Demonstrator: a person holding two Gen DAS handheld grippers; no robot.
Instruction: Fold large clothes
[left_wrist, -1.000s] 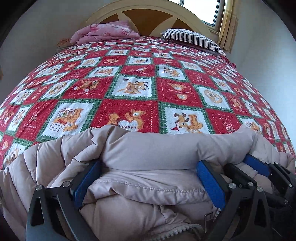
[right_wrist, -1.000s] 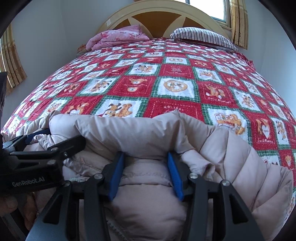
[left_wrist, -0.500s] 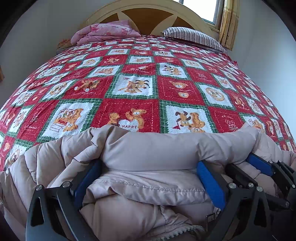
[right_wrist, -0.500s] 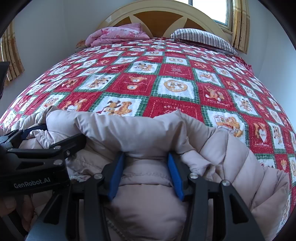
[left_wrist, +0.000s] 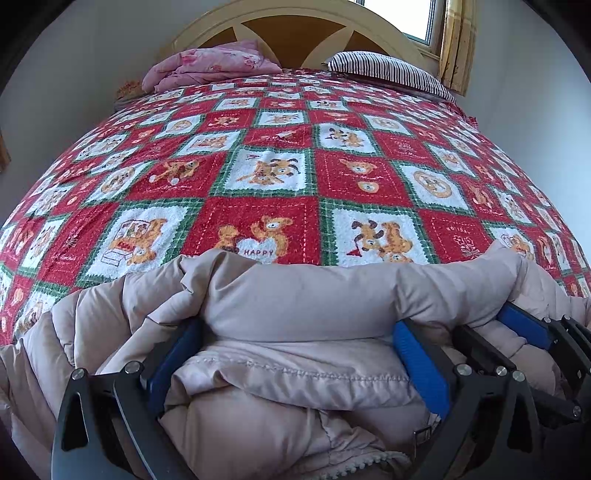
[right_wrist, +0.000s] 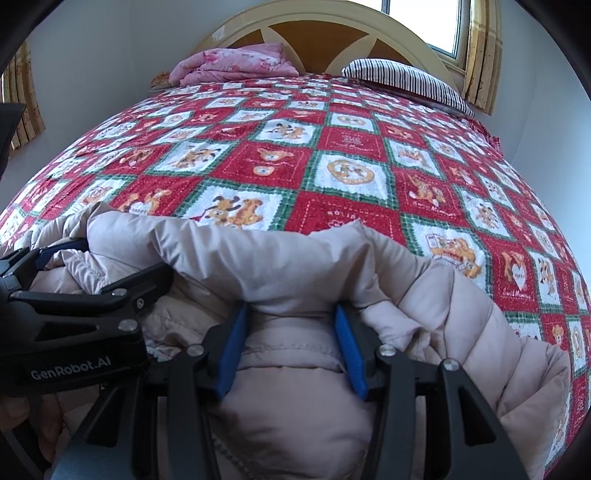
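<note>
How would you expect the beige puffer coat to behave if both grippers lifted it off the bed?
The puffer coat bulges between the right gripper pads, so it probably compresses and springs back. Its loose folds suggest floppy sagging. The smooth shell may slip.

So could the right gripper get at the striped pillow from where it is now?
Probably not: the right gripper is clamped on the puffy coat, and the striped pillow lies at the bed's far end.
</note>
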